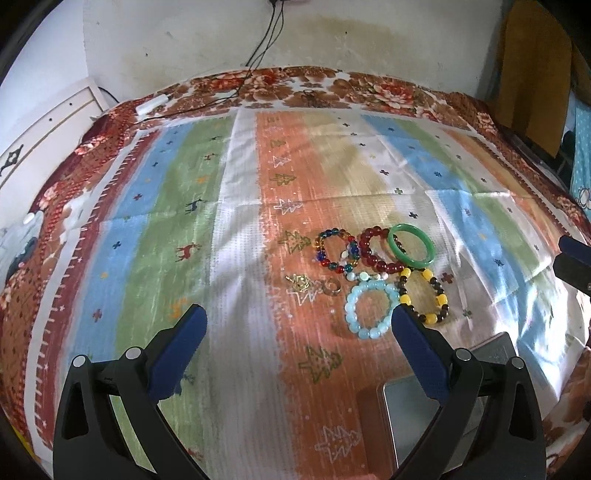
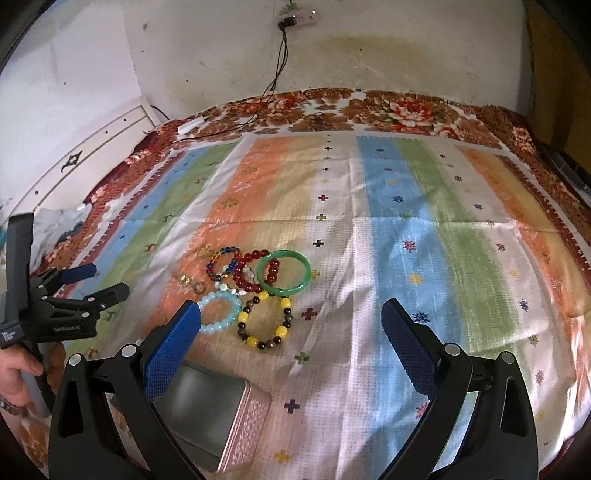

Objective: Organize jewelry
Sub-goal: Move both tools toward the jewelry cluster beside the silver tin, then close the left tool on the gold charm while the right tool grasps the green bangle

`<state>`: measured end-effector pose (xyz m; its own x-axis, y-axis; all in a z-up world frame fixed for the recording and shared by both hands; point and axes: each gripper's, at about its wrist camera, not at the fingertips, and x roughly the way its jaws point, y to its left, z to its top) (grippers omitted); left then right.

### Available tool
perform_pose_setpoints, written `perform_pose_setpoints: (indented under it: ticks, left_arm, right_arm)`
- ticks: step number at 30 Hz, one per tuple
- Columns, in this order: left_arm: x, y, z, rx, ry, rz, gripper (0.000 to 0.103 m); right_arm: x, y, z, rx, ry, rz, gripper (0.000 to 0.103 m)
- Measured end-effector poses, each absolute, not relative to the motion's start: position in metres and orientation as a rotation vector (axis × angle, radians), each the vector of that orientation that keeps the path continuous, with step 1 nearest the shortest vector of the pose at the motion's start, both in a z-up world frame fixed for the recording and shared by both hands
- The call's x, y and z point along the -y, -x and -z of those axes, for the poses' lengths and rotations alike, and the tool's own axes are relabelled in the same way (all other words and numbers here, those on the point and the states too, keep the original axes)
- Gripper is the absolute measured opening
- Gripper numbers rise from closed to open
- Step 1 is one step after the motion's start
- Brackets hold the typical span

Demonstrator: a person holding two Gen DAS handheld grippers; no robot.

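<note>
Several bracelets lie together on a striped cloth (image 2: 399, 258): a multicolour bead one (image 1: 319, 252) (image 2: 229, 251), a dark red bead one (image 1: 369, 236) (image 2: 258, 254), a green bangle (image 1: 408, 227) (image 2: 306, 275), a pale blue bead one (image 1: 350, 308) (image 2: 234, 310) and a yellow-and-brown one (image 1: 430, 318) (image 2: 243, 316). Small gold pieces (image 1: 297, 283) (image 2: 188, 278) lie left of them. An open metal tin (image 1: 406, 406) (image 2: 199, 402) sits nearer the camera. My left gripper (image 1: 298, 314) (image 2: 107, 280) hovers open, left of the pile. My right gripper (image 2: 291, 310) is open above the cloth, near the yellow-and-brown bracelet; its edge (image 1: 572, 266) shows at the right.
The cloth covers a bed with a floral blanket (image 2: 406, 107). Black cables (image 2: 273, 81) run from a wall power strip (image 2: 295, 18) to a white adapter (image 1: 151, 104). A white headboard (image 2: 92, 155) stands at the left. A hand (image 2: 14, 373) holds the left gripper's handle.
</note>
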<state>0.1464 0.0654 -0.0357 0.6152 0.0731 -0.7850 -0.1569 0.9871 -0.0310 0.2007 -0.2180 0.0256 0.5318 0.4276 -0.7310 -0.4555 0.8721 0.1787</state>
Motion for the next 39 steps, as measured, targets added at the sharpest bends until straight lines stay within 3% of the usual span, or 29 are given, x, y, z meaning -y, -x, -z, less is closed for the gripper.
perform_pose_setpoints:
  ticks: [15,20,28,32,39]
  left_arm:
    - [-0.093,-0.195,0.064,-1.015,0.211,-0.149,0.094]
    - [-0.094,-0.209,0.077,-1.074,0.233,-0.15,0.083]
    - [-0.106,-0.228,0.099,-1.142,0.313,-0.159,0.078]
    - [-0.108,-0.237,0.111,-1.184,0.324,-0.158,0.065]
    - [-0.11,-0.247,0.121,-1.201,0.347,-0.133,0.064]
  right_arm:
    - [0.204,-0.249,0.002,-0.986,0.001,-0.464,0.099]
    - [0.198,-0.268,0.019,-1.067,-0.019,-0.442,0.099]
    - [0.186,-0.289,0.041,-1.145,-0.04,-0.452,0.099]
    - [0.18,-0.301,0.059,-1.185,-0.011,-0.441,0.099]
    - [0.169,-0.315,0.068,-1.213,-0.04,-0.439,0.099]
